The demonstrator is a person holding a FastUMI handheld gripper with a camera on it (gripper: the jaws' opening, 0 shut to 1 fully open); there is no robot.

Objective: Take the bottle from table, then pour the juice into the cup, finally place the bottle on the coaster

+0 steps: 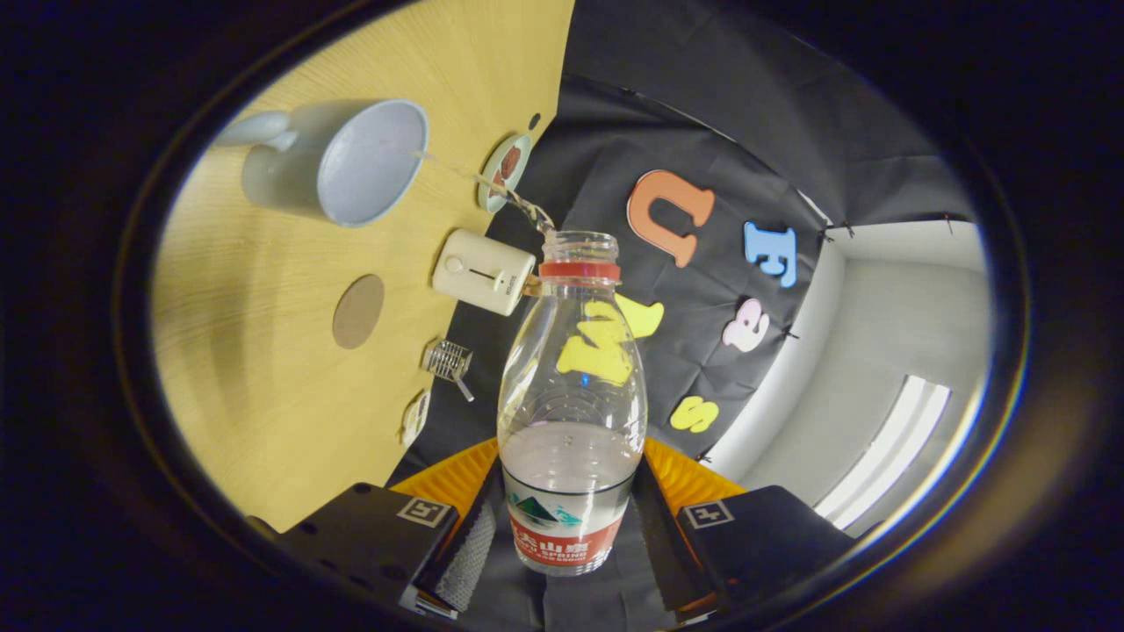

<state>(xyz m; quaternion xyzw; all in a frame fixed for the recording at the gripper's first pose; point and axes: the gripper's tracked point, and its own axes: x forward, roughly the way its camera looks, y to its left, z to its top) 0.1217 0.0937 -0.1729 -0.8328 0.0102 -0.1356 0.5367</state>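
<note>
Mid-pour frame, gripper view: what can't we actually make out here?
- Liquid level in the cup: interior pale, stream thin, too faint to tell.
- Bottle base: hidden between the gripper fingers.
- Small dish contents: too small.
- Wire item near the round coaster: too small to identify.

Bare yellow wooden desk [263, 395] lies open at lower left; the pale blue cup [338, 162], round brown coaster [358, 311] and cream box [483, 270] crowd the upper left.
</note>
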